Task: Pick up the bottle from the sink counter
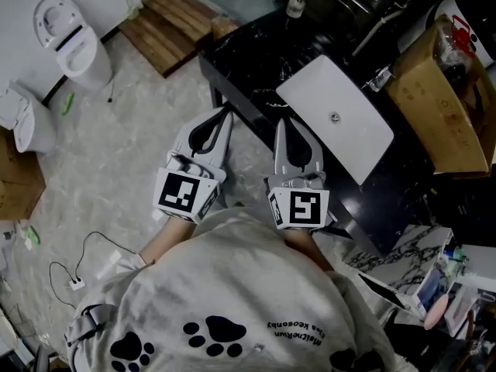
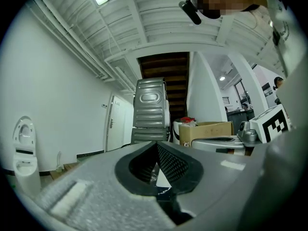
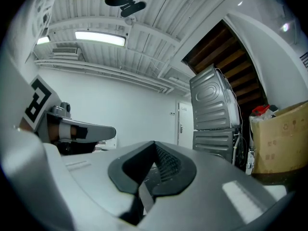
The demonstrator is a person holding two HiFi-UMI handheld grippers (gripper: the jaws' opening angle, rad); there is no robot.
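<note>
My left tongs (image 1: 226,115) and right tongs (image 1: 284,124) are both closed on nothing. The bottle (image 1: 294,6) stands on the bench (image 1: 248,60), beyond the white basin (image 1: 364,138), well apart from both.

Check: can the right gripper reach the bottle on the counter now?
Probably yes: only bare counter lies between the right gripper and the bottle at the far end. Its jaws are shut, so they must open.
</note>
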